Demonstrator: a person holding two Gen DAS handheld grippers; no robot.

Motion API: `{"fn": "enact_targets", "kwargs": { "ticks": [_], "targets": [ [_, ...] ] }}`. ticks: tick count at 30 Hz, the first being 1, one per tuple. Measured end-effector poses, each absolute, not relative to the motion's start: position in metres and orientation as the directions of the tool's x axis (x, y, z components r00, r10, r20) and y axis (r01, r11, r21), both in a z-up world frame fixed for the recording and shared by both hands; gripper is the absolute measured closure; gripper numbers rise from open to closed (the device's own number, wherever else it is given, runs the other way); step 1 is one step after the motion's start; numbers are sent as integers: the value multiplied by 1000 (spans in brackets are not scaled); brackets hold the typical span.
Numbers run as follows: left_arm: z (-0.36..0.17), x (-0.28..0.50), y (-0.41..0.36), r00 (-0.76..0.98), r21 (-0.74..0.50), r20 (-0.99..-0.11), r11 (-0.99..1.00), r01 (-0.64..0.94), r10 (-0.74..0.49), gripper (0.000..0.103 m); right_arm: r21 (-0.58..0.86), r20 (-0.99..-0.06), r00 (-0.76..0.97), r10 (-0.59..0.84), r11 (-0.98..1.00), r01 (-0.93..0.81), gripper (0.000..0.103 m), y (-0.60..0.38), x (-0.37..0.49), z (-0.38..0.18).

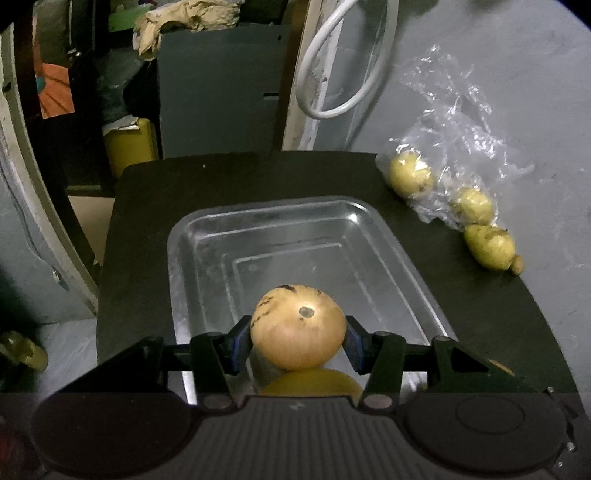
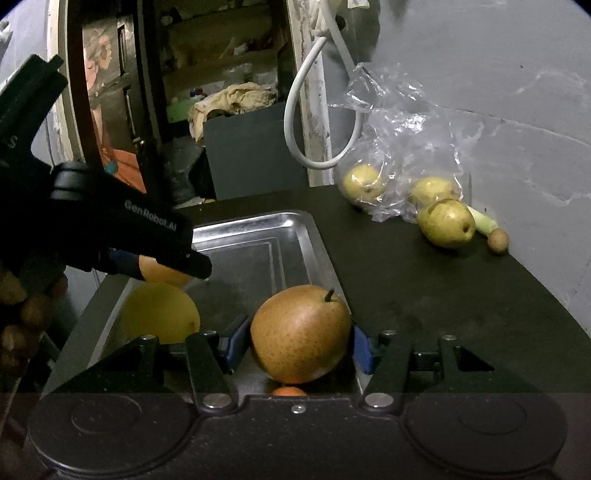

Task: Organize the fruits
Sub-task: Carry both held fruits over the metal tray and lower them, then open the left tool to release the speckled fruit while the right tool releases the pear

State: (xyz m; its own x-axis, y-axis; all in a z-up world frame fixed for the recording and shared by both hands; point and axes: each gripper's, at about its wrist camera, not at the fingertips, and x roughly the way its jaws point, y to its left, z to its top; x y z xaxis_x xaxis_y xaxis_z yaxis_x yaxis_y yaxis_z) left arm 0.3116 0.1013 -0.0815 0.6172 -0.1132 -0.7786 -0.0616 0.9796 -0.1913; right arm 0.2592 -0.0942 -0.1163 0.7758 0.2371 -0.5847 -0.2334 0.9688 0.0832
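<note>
A dim, cluttered room of a home: a dark table [image 1: 155, 229] stands against a bare grey plastered wall [image 2: 498, 92], with a white electrical cable [image 1: 332, 74] looping down a chipped door frame. Behind it, crumpled beige cloth [image 1: 184, 18] lies on a grey cabinet [image 1: 218, 96] beside a yellow plastic canister [image 1: 131, 146], and shelves crowded with household goods [image 2: 221, 66].

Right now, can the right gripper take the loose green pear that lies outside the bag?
Probably not yet. The right gripper is shut on a brown pear. The green pear lies uncovered on the dark table, so the path looks free.
</note>
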Motion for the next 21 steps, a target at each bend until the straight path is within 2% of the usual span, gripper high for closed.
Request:
{"fn": "enact_targets", "kwargs": {
  "ticks": [13, 18, 21],
  "targets": [
    [-85, 304, 102, 591, -182, -799, 981, -66, -109, 45, 70, -591, 778, 213, 975, -213, 43, -95, 255, -111],
    [-77, 297, 100, 600, -180, -792, 983, -47, -116, 34, 98, -614, 763, 203, 978, -182, 40, -101, 252, -110],
    [-71, 290, 98, 611, -177, -783, 983, -40, -116, 24, 84, -602, 775, 193, 980, -179, 34, -101, 244, -105]
  ]
}}
